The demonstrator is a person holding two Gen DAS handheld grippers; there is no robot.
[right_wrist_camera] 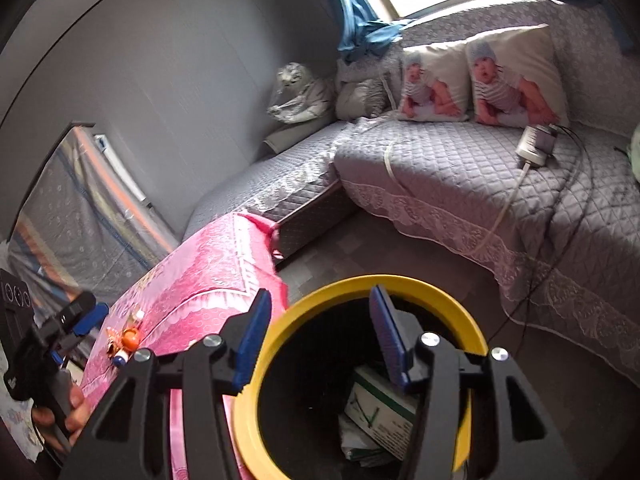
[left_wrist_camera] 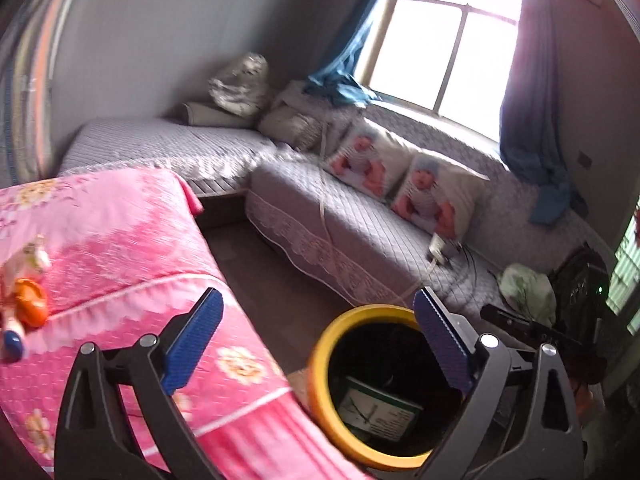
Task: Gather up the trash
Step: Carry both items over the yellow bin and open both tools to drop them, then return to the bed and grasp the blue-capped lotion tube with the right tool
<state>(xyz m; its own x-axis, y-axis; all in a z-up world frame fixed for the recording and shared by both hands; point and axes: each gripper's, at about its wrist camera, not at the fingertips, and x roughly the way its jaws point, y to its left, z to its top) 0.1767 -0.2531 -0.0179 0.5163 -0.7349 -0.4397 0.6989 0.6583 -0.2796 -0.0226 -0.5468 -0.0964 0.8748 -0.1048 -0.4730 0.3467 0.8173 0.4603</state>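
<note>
A yellow-rimmed trash bin (left_wrist_camera: 320, 364) stands on the floor beside a pink-covered table; it also shows in the right wrist view (right_wrist_camera: 404, 286). A green-and-white box (left_wrist_camera: 378, 410) lies inside it, seen again in the right wrist view (right_wrist_camera: 380, 404). My left gripper (left_wrist_camera: 320, 344) is open and empty, above the table edge and the bin. My right gripper (right_wrist_camera: 316, 336) is open and empty, right over the bin's mouth. A small orange-and-white piece of trash (left_wrist_camera: 28, 300) lies on the pink cloth at the left; it also shows in the right wrist view (right_wrist_camera: 126, 340).
The pink-covered table (left_wrist_camera: 120, 248) fills the left. A grey quilted corner sofa (right_wrist_camera: 460, 168) with two baby-print cushions (right_wrist_camera: 480, 80), a charger and cables runs behind. A window with blue curtains (left_wrist_camera: 440, 40) is beyond. The left gripper and hand (right_wrist_camera: 56, 340) show in the right view.
</note>
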